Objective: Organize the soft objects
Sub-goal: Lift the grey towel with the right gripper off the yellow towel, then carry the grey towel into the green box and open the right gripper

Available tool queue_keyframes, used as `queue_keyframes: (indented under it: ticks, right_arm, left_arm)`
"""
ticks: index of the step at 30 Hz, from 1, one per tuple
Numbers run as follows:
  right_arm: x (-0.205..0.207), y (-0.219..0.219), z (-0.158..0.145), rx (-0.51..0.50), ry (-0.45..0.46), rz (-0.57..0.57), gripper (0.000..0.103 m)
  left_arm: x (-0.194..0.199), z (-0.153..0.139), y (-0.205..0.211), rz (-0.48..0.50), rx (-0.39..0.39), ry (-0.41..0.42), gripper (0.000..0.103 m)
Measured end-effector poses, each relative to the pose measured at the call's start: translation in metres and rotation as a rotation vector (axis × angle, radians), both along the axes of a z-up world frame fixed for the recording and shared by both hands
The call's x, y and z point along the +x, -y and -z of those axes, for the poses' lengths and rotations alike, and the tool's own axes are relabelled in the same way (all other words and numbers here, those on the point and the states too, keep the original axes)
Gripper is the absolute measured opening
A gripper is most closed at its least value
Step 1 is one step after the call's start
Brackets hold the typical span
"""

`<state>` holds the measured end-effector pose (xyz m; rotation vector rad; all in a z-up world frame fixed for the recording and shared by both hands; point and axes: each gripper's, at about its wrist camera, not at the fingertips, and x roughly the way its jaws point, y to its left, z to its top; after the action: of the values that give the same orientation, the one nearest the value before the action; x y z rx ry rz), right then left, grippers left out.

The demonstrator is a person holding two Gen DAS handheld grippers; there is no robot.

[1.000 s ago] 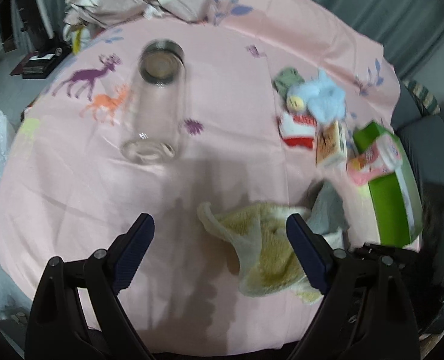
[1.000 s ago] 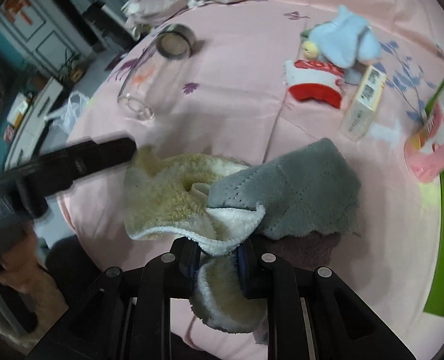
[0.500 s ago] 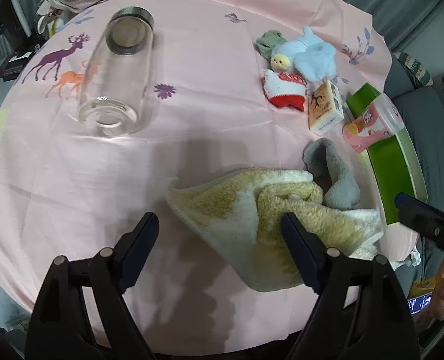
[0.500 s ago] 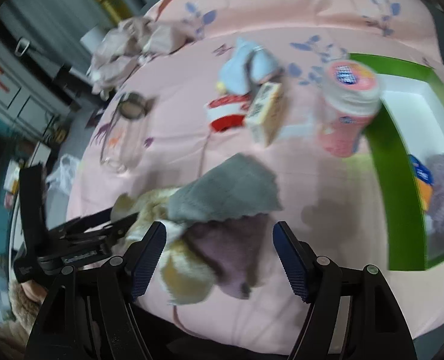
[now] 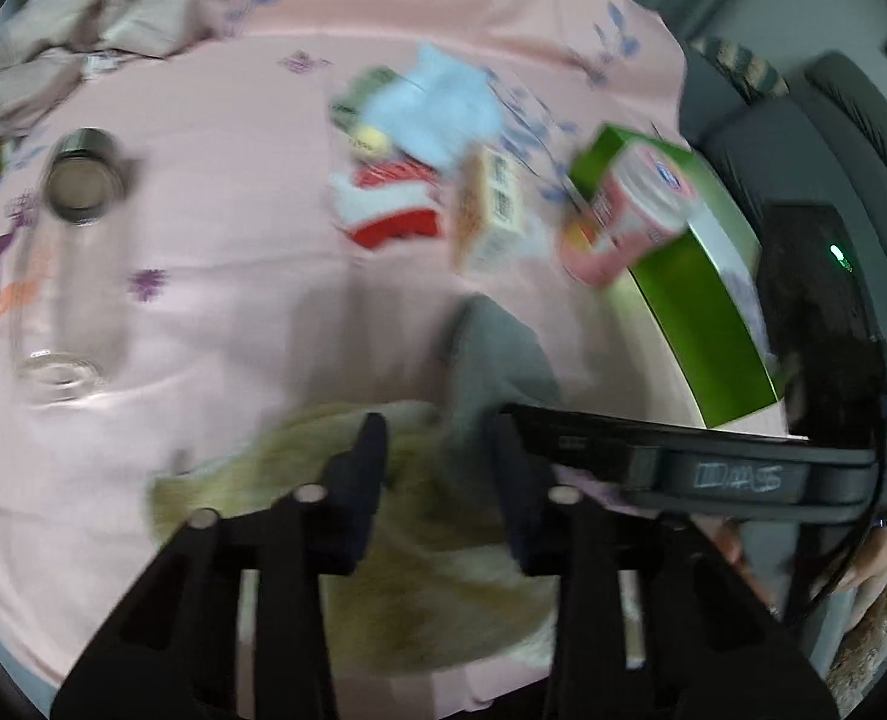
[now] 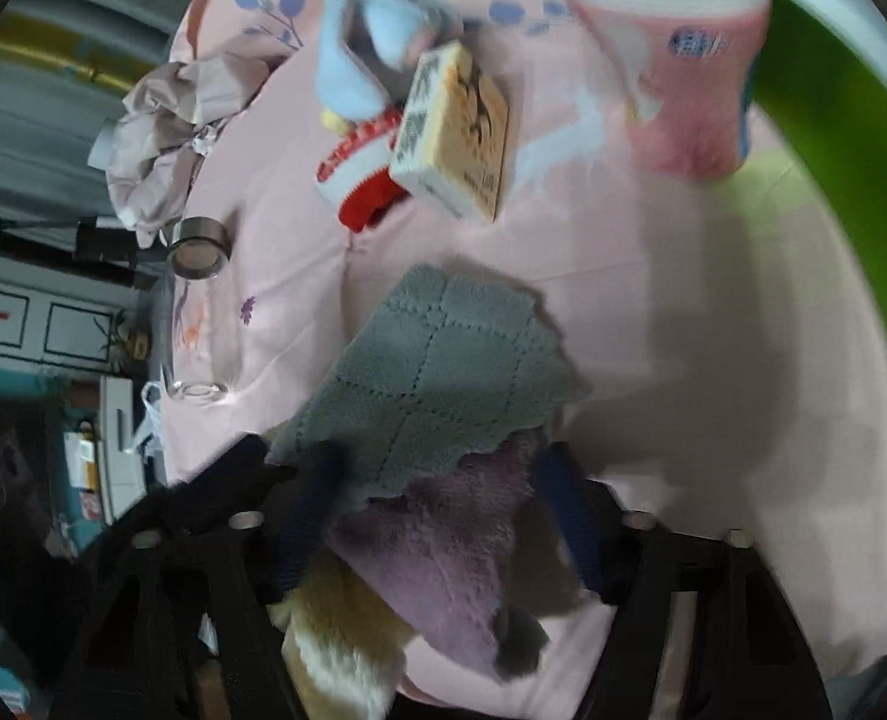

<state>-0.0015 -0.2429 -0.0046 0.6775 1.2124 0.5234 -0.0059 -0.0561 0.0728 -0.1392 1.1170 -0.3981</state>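
A glass jar [image 5: 62, 264] lies far left on the pink cloth [image 5: 215, 312]; a small box [image 5: 488, 210], a pink tub [image 5: 629, 210] and a green tray [image 5: 701, 312] crowd the right. The left gripper [image 5: 437, 450], tilted down, is closing over the yellow towel [image 5: 419, 570], with the right tool crossing just beside it. The right gripper [image 6: 437, 504] is closing with the purple cloth [image 6: 443, 546] and grey cloth [image 6: 431, 372] between its jaws; whether either pinches yet, I cannot tell.

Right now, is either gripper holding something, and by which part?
Cannot tell yet: both grippers' jaws are closing, left gripper around the yellow towel's upper edge, right gripper around the purple cloth.
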Motion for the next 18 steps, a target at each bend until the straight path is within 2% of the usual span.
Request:
queue_keyframes:
  ticks: [1,3,4,6,10,18]
  right_arm:
    - [0.003,0.000,0.003,0.021,-0.005,-0.003,0.039]
    - [0.005,0.000,0.007,0.048,0.000,0.010,0.021]
    - [0.005,0.002,0.006,0.066,0.009,0.021,0.018]
    - [0.003,0.008,0.002,0.108,0.030,0.028,0.015]
    - [-0.005,0.023,-0.020,0.105,0.108,0.059,0.015]
    - [-0.034,0.095,-0.104,0.068,0.354,0.223,0.015]
  left_arm:
    - [0.003,0.004,0.008,0.016,0.015,-0.009,0.019]
    - [0.006,0.008,0.014,0.031,0.037,-0.010,0.017]
    - [0.008,0.008,0.017,0.038,0.040,-0.010,0.016]
    - [0.010,0.004,0.019,0.046,0.032,0.001,0.014]
    - [0.006,-0.021,0.031,0.078,0.022,0.076,0.014]
    - [-0.003,-0.098,0.076,0.164,-0.018,0.284,0.014]
